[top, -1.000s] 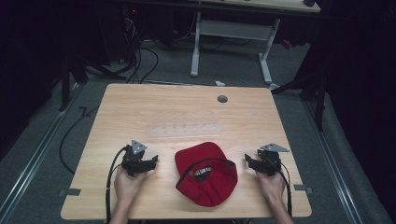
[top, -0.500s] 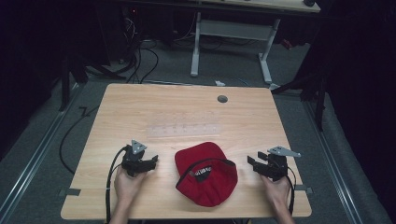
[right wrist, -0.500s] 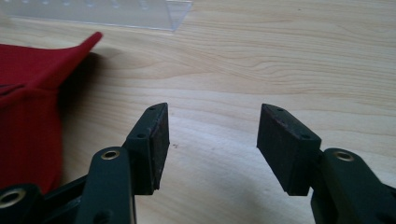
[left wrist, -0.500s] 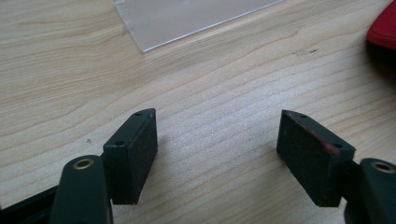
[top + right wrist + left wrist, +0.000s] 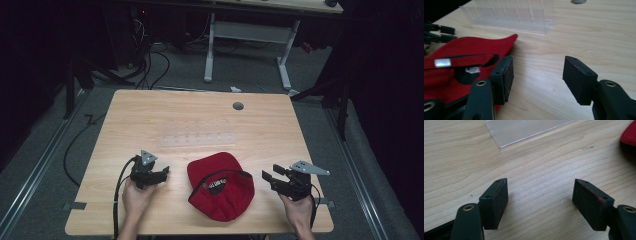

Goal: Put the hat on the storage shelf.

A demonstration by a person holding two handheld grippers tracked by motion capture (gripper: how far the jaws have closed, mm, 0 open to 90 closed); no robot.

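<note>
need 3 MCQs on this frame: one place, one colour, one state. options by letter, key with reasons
1. Where does the cap lie?
A. between the two grippers
B. at the table's far edge
C. on the clear rack

2. What colour is the cap?
A. blue
B. red
C. white

3. How do the left gripper's jaws stand?
A. shut on the cap
B. shut on the rack
C. open over bare wood

Key: A, the high view shows it between left gripper and right gripper; B, red in every view; C, its own view shows only table between the pads. The clear rack stands beyond the cap.
</note>
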